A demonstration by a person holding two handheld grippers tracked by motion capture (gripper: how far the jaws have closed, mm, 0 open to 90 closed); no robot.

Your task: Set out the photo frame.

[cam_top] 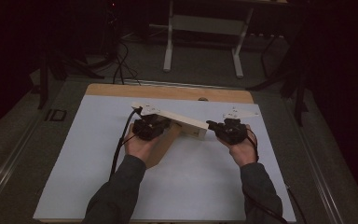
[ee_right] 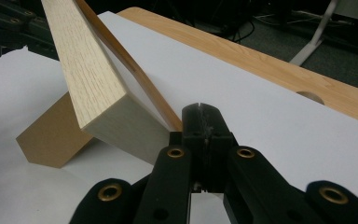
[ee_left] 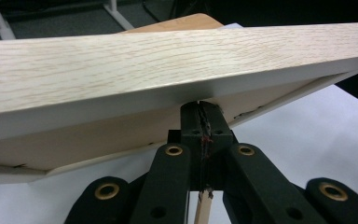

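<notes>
- At mid-table, on the white sheet (cam_top: 98, 177), the light wooden board (cam_top: 186, 120) hangs tilted, one end raised, above a brown cardboard panel (cam_top: 165, 144).
- The left gripper (cam_top: 150, 126) sits under the board's edge, jaws pressed together, tips touching its underside.
- The right gripper (cam_top: 213, 124) has its jaws together too, right beside the board's end face.

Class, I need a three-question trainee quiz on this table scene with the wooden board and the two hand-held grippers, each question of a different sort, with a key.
1. True or false: the wooden board lies flat on the white sheet.
2. What stands nearest the right gripper: A) the board's end, B) the table's hole, C) a cup?
3. How do the jaws of the left gripper stand?

Key: 1 false, one end is raised. 2 A. 3 closed together, under the board's edge.
</notes>
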